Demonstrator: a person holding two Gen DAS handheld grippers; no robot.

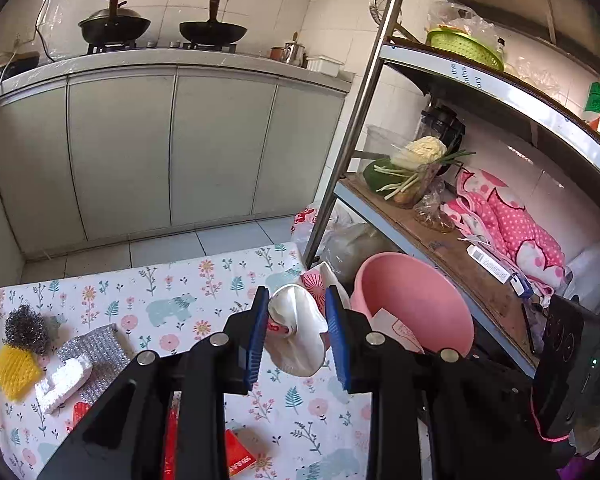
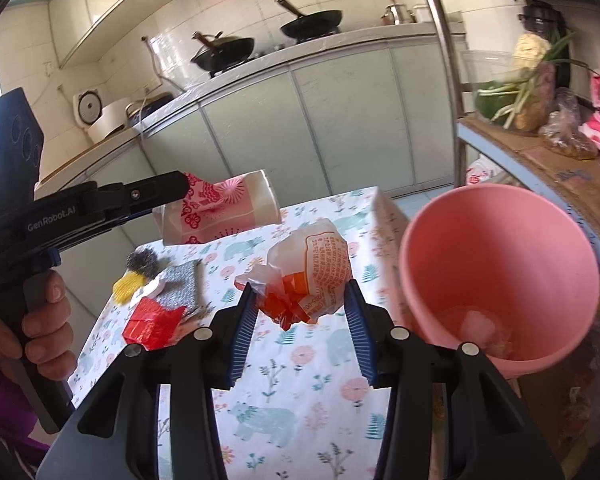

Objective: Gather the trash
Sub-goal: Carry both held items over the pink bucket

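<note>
Your left tool (image 1: 298, 334) pinches a light, flattened paper pouch (image 2: 220, 208), long axis roughly level; your right tool (image 2: 300, 318) clamps a soft crumpled orange-and-white wrapper (image 2: 312, 276). Both hang above the floral surface (image 2: 284, 392) beside the pink bucket (image 2: 500, 280). Grip gently; both crush easily.

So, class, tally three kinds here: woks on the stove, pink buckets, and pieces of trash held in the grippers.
Woks: 2
Pink bucket: 1
Held trash: 2, white pouch and orange wrapper
Total: 5
</note>
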